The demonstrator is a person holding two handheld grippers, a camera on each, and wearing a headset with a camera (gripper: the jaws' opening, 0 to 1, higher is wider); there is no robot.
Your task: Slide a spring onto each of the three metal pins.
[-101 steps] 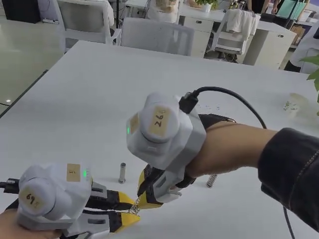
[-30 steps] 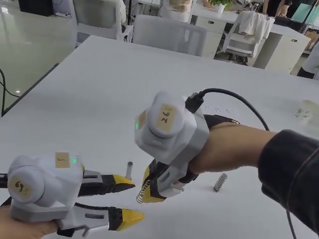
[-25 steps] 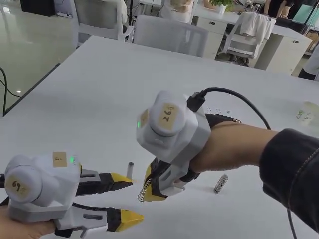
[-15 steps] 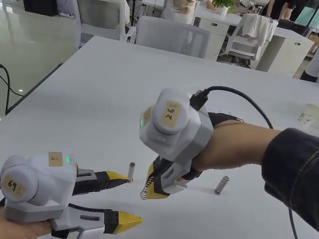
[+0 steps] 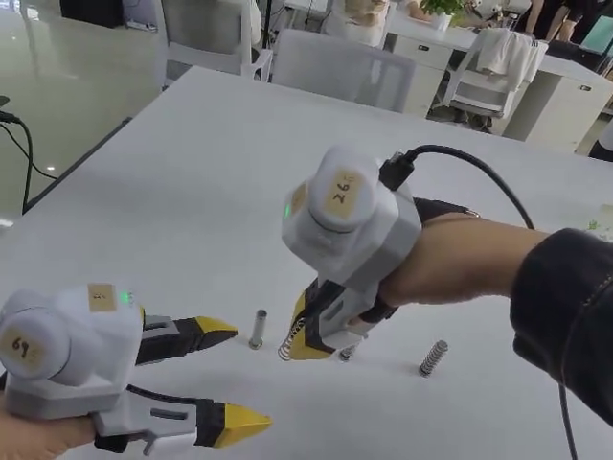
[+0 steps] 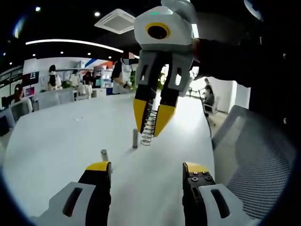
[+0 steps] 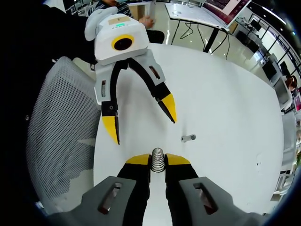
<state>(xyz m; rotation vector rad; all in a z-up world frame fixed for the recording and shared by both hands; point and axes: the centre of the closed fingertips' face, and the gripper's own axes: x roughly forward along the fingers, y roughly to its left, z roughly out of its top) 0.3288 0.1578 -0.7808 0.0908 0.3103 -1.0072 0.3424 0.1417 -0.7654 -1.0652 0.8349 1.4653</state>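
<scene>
Gaping empty at lower left, the left gripper (image 5: pixel 251 375) has opened up; the right gripper (image 5: pixel 306 349) pinches the steel coil spring (image 5: pixel 290 337) beside a short upright metal pin (image 5: pixel 258 329), ready for threading.

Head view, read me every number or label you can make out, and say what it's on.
"26": handwritten on a tan sticker on the right gripper, which grips a spring; a mark after it is unreadable.
"69": handwritten on a second tan sticker on the left gripper.
Small sticker on the left gripper: writing too faint to read.
</scene>
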